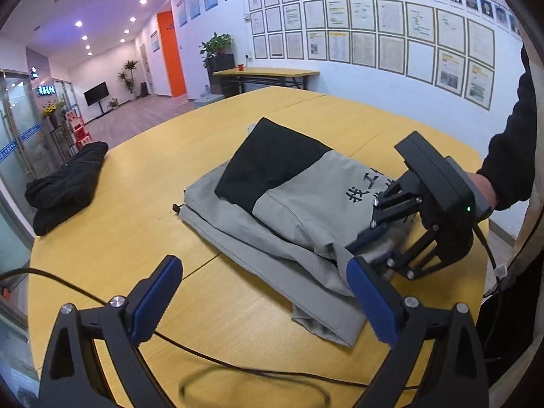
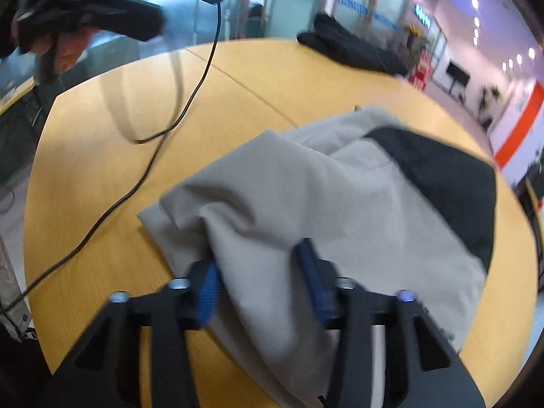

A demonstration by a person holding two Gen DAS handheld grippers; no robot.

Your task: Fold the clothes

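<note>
A grey and black jacket lies partly folded on the yellow table. It has dark printed characters near its right end. My left gripper is open and empty, just in front of the jacket's near edge. My right gripper rests on the jacket's right end. In the right wrist view the right gripper has its blue fingers apart with a fold of the grey jacket between them; the view is blurred.
A folded black garment lies at the table's far left, also in the right wrist view. A black cable runs across the table's near edge. A second table stands by the wall of notices.
</note>
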